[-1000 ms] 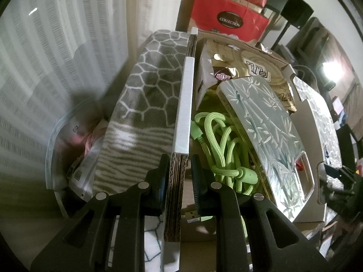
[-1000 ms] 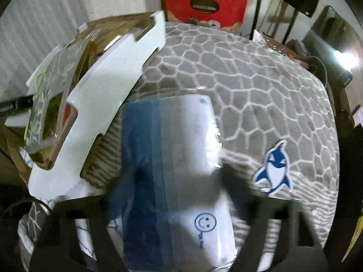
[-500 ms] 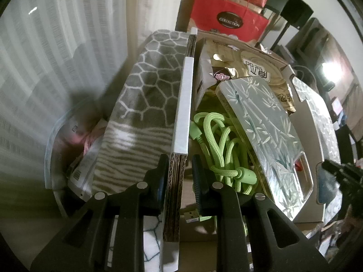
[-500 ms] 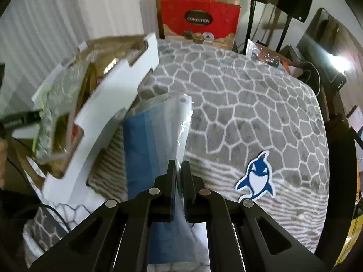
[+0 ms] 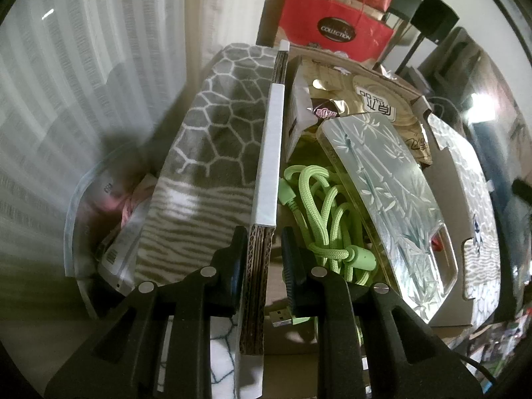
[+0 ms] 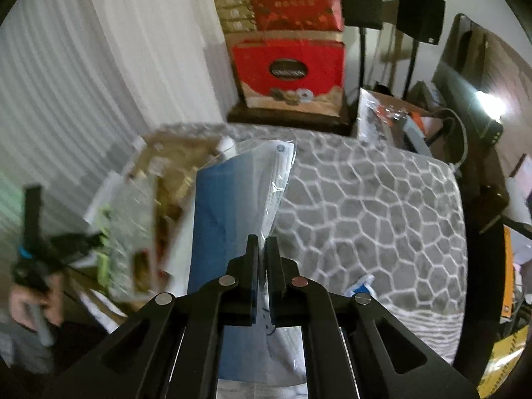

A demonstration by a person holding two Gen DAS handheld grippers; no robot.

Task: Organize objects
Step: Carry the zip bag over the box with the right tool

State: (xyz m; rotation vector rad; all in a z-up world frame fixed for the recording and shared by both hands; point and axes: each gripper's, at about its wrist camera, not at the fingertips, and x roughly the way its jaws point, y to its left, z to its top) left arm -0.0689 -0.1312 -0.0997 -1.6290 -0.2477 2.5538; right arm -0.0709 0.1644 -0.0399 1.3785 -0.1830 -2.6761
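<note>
White pleated curtains (image 5: pixel 83 66) fill the left wrist view from nine to twelve o'clock, with a red gift bag (image 5: pixel 332 30) at one. The left gripper (image 5: pixel 264 256) straddles the corrugated wall (image 5: pixel 257 266) of a cardboard box (image 5: pixel 276 139), its fingers (image 5: pixel 237 259) nearly together around that edge; the left pad touches it, the right stands just off. Inside the box, at four o'clock, lie a coiled green cable (image 5: pixel 319 212), a silvery bamboo-patterned pack (image 5: pixel 392 179) and gold packets (image 5: pixel 365 99).

Grey pebble-patterned bedding (image 6: pixel 372 206) spreads from centre to three o'clock in the right wrist view. The right gripper (image 6: pixel 262 249) has just closed and pinches a clear plastic bag of blue and white cloth (image 6: pixel 229 199), which reaches toward twelve. The box (image 6: pixel 159 179) sits at nine, blurred; a hand (image 6: pixel 30 299) shows at eight.
</note>
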